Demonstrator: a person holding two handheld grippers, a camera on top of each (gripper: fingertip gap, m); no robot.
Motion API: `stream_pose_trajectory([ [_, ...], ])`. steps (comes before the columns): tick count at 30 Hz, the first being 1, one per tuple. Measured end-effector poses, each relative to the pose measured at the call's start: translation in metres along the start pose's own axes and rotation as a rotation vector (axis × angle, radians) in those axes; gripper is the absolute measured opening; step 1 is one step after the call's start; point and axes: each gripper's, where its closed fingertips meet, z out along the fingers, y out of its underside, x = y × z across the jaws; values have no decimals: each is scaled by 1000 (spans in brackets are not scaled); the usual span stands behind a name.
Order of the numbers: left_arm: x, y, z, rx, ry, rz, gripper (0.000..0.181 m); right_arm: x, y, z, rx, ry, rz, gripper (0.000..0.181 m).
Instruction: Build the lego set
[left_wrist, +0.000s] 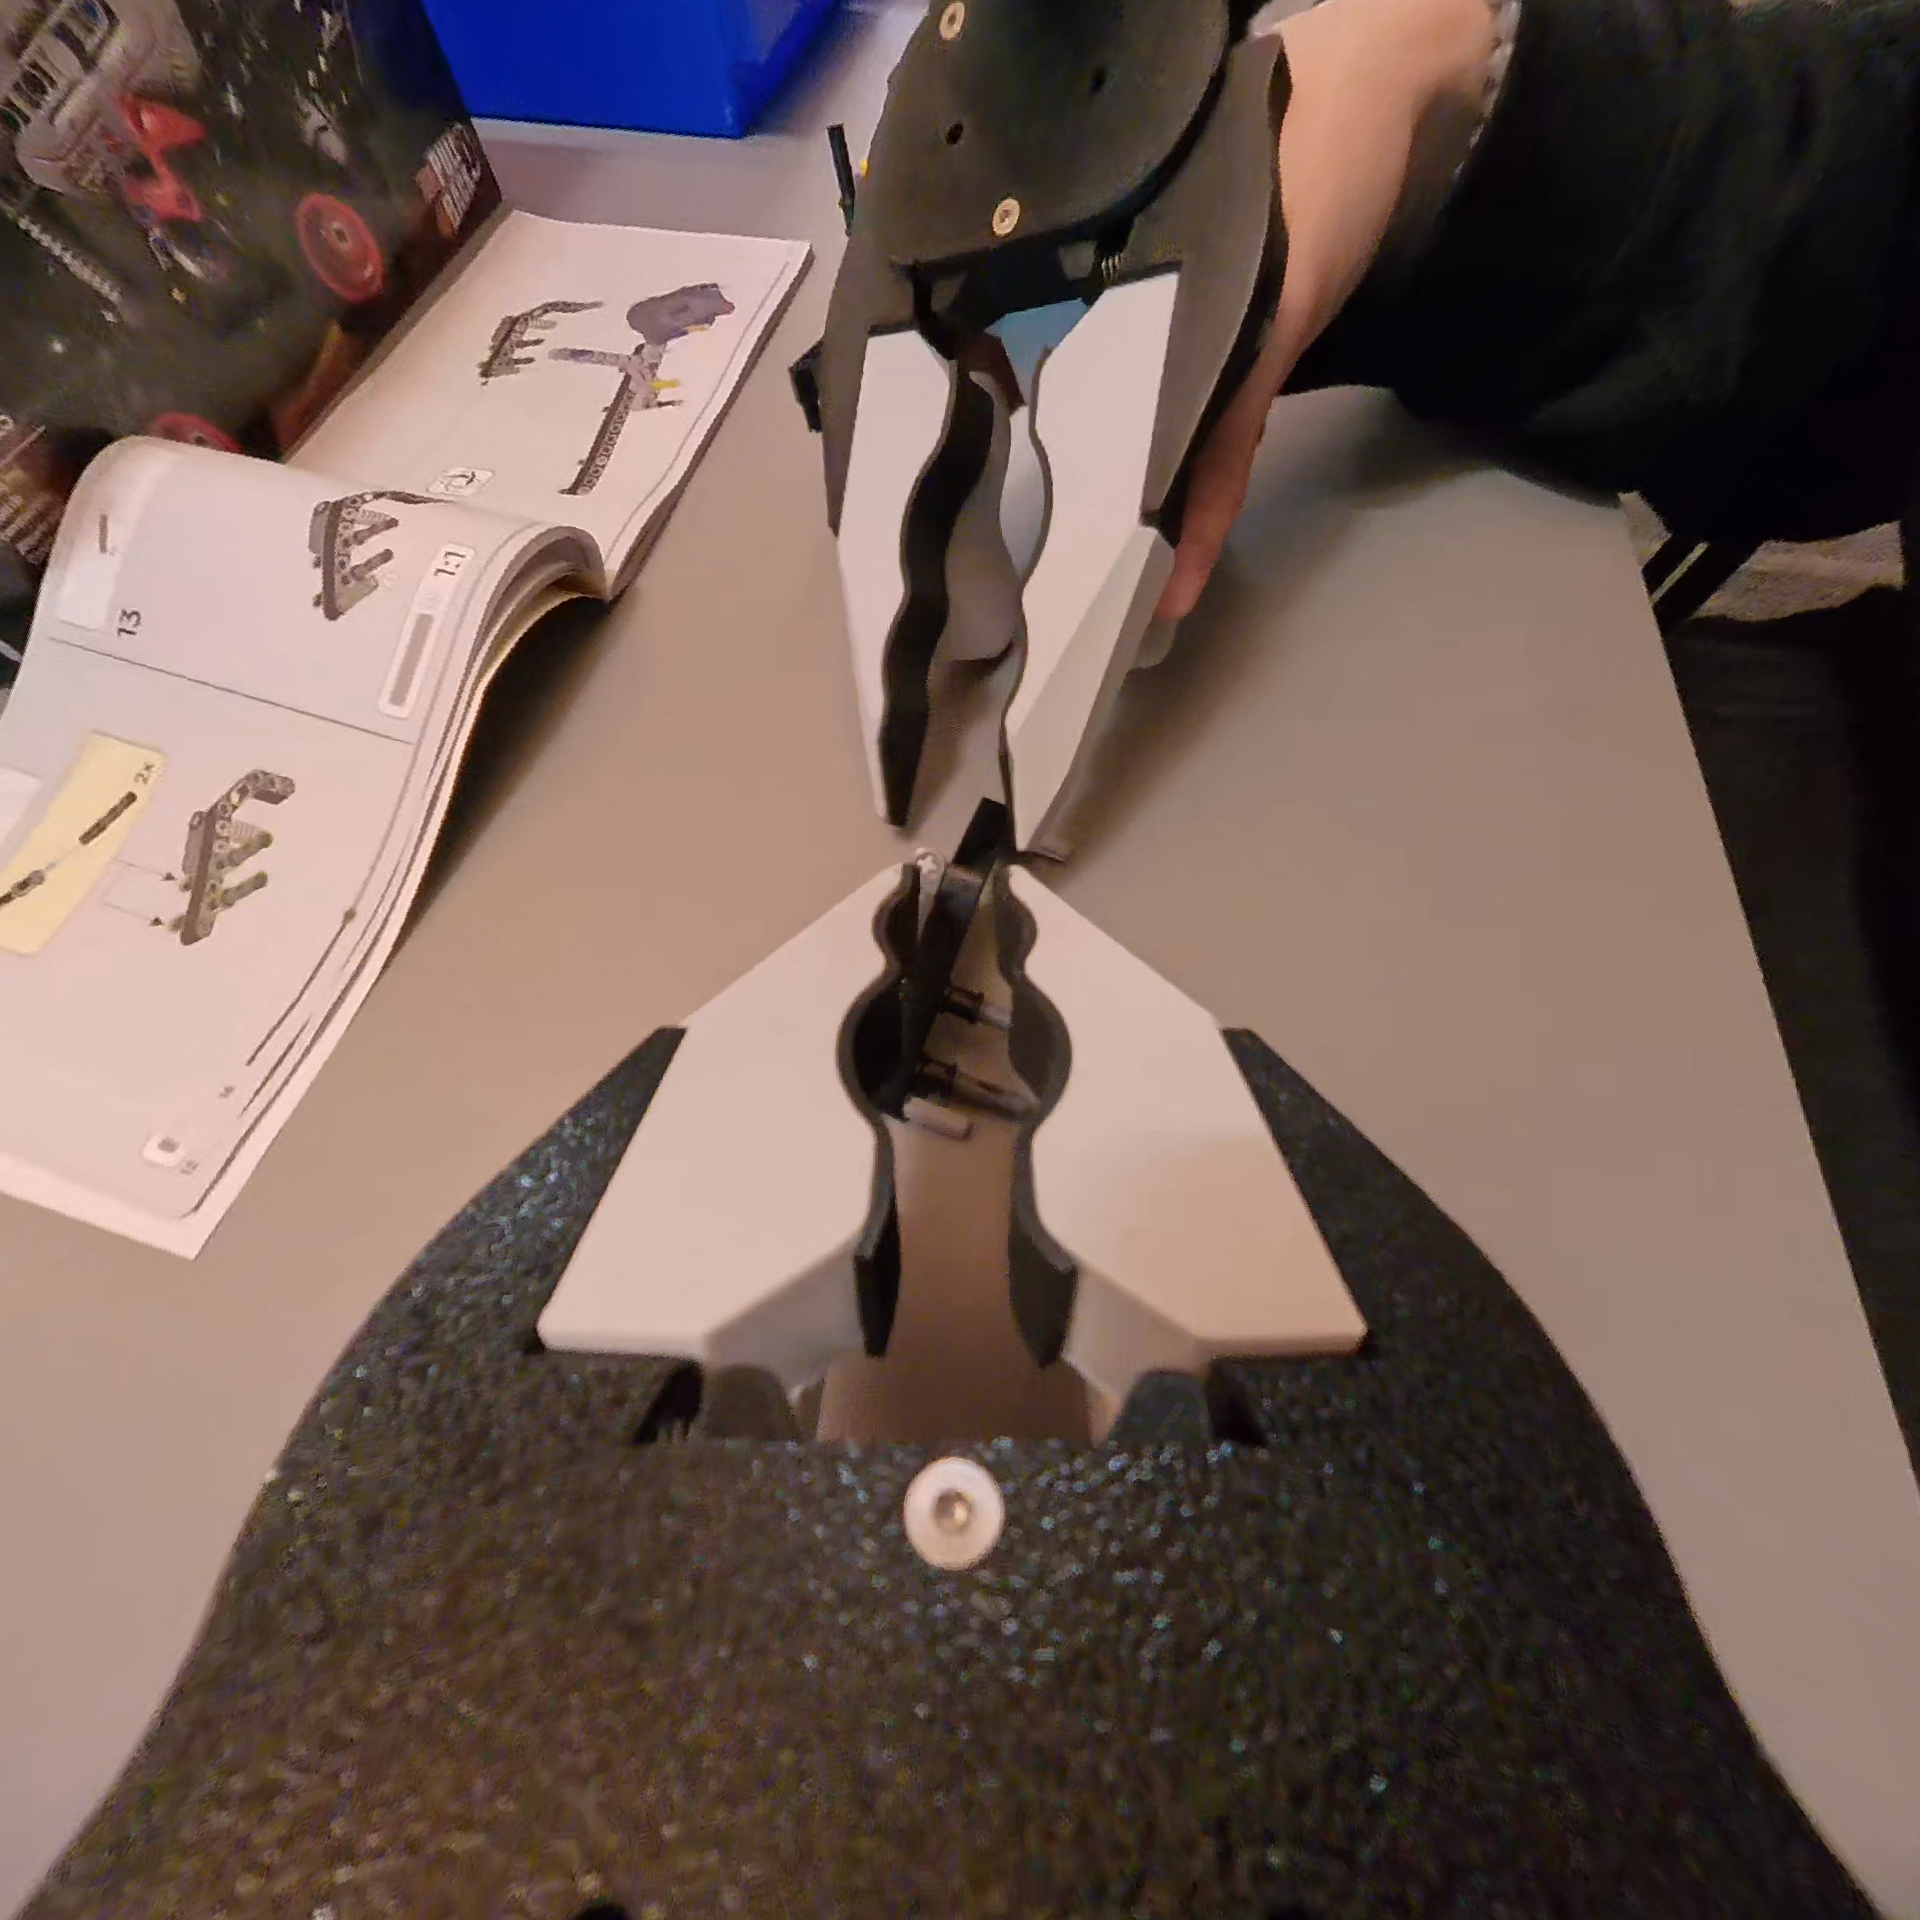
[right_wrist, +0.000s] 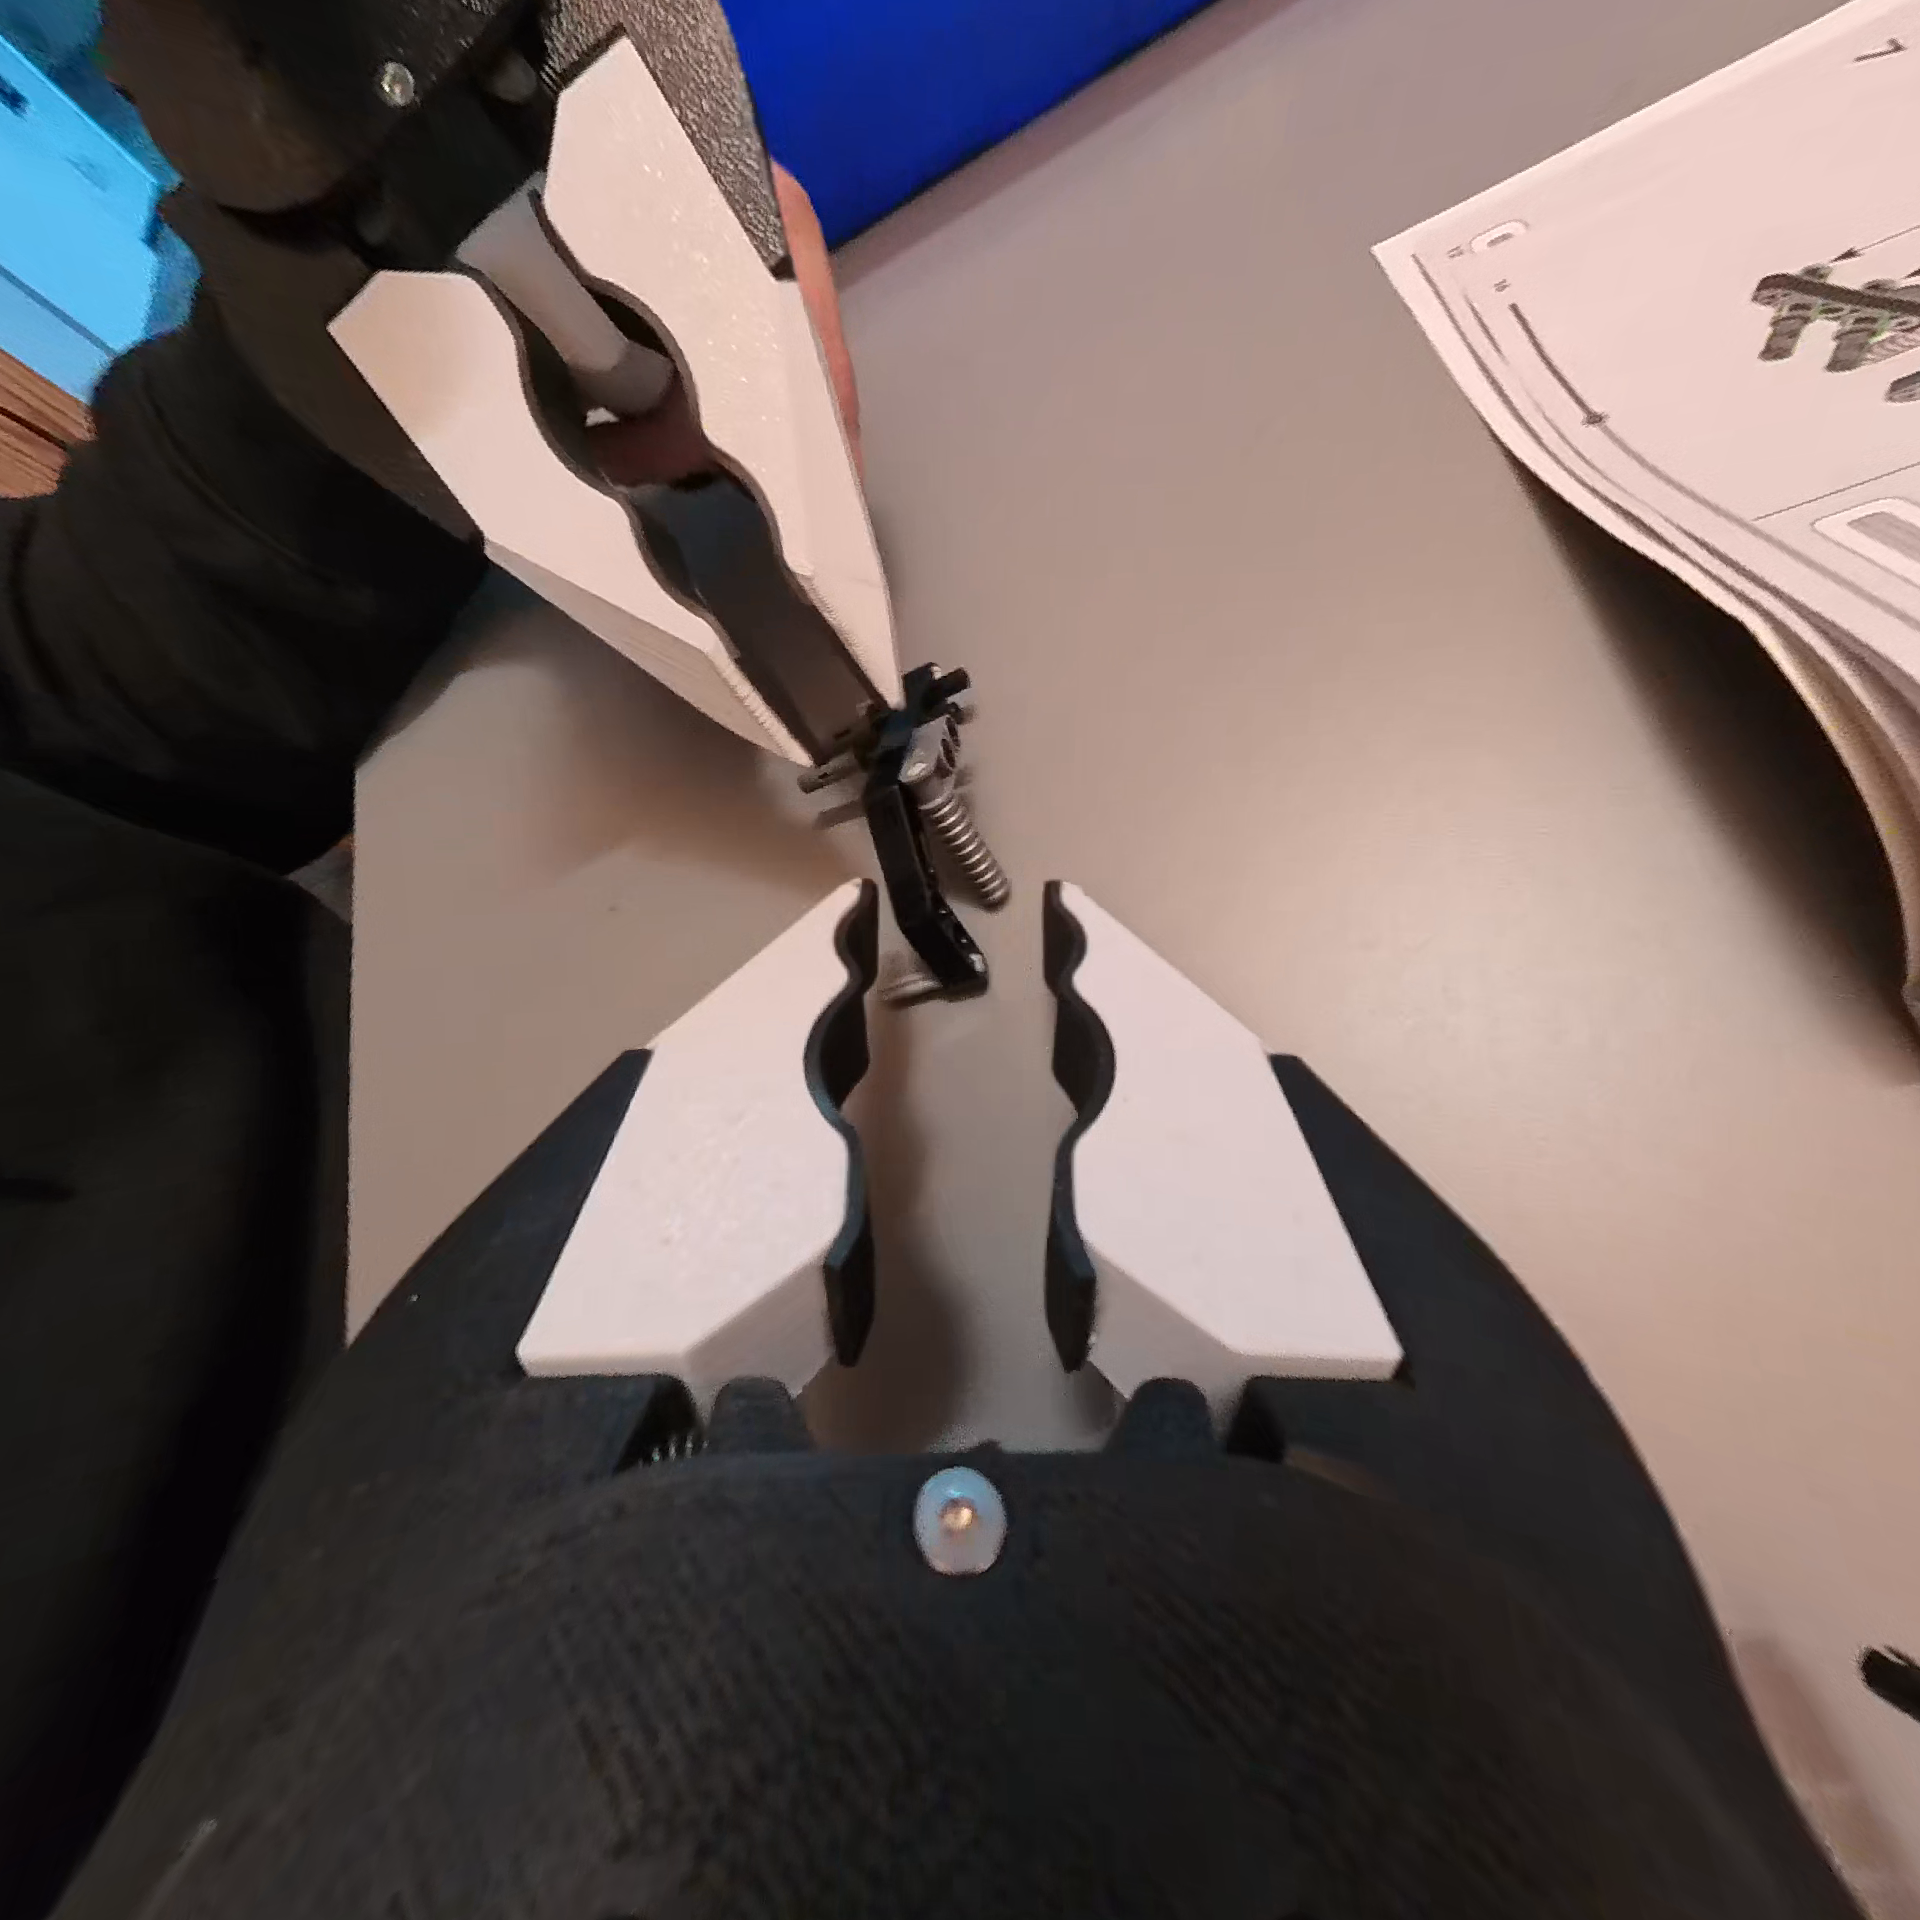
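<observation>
Left wrist view: the left gripper (left_wrist: 954, 868) is closed on a small black lego assembly (left_wrist: 940, 966), a thin beam with black pins projecting sideways between the fingers. The right gripper (left_wrist: 961, 821) faces it tip to tip over the grey surface (left_wrist: 1351, 935), held by a hand (left_wrist: 1236, 416). An open instruction booklet (left_wrist: 343, 675) lies to the left on the surface, with the lego box (left_wrist: 208, 208) behind it and a blue bin (left_wrist: 623, 52) further back.

Right wrist view: the right gripper (right_wrist: 961, 914) is partly open and holds nothing; its fingers (right_wrist: 727, 1122) flank the free lower end of the black lego assembly (right_wrist: 920, 883). The left gripper (right_wrist: 873, 717) clamps the assembly's upper end. A grey coil spring (right_wrist: 966, 842) runs alongside the beam. The booklet (right_wrist: 1714, 416) lies at right.

Recommended procedure: keep the left gripper firm and steady. Centre the beam end between the right fingers before closing. Grip the beam only, not the spring. Apply force along the pin axis to avoid twisting the assembly loose.
</observation>
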Motion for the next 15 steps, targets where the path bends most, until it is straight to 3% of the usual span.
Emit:
stream_pose_trajectory([
  [5, 4, -13, -6, 74, 35, -24, 13, 1, -7, -1, 19, 58, -46, 47],
  [9, 2, -35, -26, 187, 16, -37, 17, -19, -10, -16, -14, 118, -130, 49],
  [12, -14, -43, -42, 207, -99, -49, 21, -30, -13, -52, 34, 187, -176, 51],
  [15, -29, -45, -44, 164, -203, -30, 23, -9, -18, -120, 187, 392, -159, 51],
])
